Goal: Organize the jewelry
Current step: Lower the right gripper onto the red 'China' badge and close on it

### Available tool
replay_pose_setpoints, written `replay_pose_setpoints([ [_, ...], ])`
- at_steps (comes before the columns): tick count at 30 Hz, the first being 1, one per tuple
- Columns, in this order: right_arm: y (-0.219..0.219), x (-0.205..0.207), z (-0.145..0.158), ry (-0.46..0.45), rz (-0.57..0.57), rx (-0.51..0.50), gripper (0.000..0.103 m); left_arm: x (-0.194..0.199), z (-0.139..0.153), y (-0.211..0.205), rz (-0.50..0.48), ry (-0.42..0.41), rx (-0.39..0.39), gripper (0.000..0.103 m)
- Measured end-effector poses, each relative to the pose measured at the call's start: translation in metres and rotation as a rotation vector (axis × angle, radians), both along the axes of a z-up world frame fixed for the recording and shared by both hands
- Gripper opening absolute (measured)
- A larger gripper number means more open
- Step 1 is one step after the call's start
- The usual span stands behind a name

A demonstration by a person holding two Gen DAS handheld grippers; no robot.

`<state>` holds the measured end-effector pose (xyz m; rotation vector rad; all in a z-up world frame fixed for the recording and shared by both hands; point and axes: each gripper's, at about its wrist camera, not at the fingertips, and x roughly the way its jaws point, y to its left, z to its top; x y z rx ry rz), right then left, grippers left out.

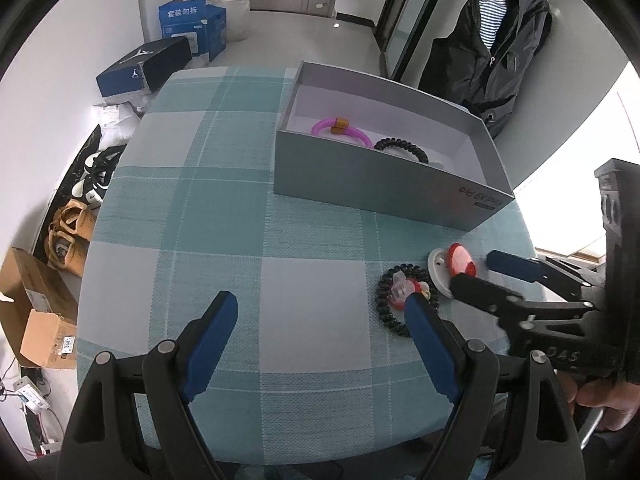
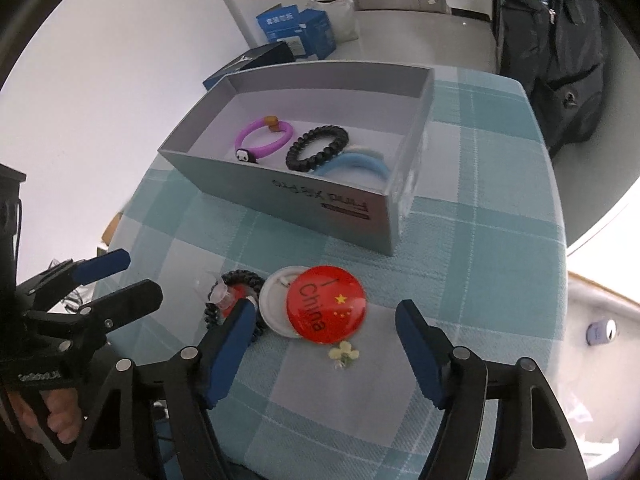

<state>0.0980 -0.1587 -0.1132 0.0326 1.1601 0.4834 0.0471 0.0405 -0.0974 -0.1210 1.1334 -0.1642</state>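
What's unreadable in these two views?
- Blue band: left wrist view hides it behind the grey box wall.
- Clear clip on the black coil tie: shape unclear, right tongs finger covers part.
- White badge: face hidden under the red China badge.

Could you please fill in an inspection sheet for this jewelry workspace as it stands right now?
Surface: round table under a teal checked cloth.
Job's things: grey box holds a purple bracelet, a black beaded bracelet and a blue band. On the cloth lie a red China badge overlapping a white disc, a black coil hair tie and a small yellow flower piece.
Clutter: nothing seen on the table.
Grippers: left tool open over the cloth; right tool open, straddling the badge without touching it.
Cables: wires on the floor.
Surroundings: cardboard boxes, shoes, hanging dark jacket.
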Motion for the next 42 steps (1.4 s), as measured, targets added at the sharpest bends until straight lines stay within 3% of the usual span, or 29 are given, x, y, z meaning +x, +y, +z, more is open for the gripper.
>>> replay_pose_setpoints([
  [3,0.008,0.001,0.0,-0.02,0.015,-0.03,0.069,-0.001,0.001,0.0,-0.005,-0.001,0.001,0.082],
  [5,0.013,0.001,0.0,-0.03,0.025,-0.048,0.062,0.0,0.001,0.001,-0.004,0.002,-0.003,0.082],
  [7,0.017,0.0,0.0,-0.041,0.037,-0.071,0.047,0.001,0.0,0.003,0.002,0.011,-0.006,0.082],
  [10,0.016,0.0,0.0,-0.036,0.033,-0.067,0.04,0.003,-0.003,0.007,0.017,0.026,-0.016,0.082],
  [25,-0.001,-0.001,0.003,-0.01,0.002,-0.031,0.04,0.003,-0.003,0.007,0.034,0.03,-0.028,0.082],
  [28,-0.004,0.0,0.006,-0.012,0.001,-0.011,0.027,0.003,-0.001,0.006,0.033,0.024,-0.03,0.082],
  [35,-0.01,-0.001,0.008,-0.014,0.004,0.002,0.026,0.001,-0.001,-0.002,-0.008,0.022,-0.039,0.082],
  [42,-0.015,-0.002,0.012,-0.014,-0.019,0.018,0.019,0.006,0.002,-0.021,-0.087,0.011,-0.061,0.082],
])
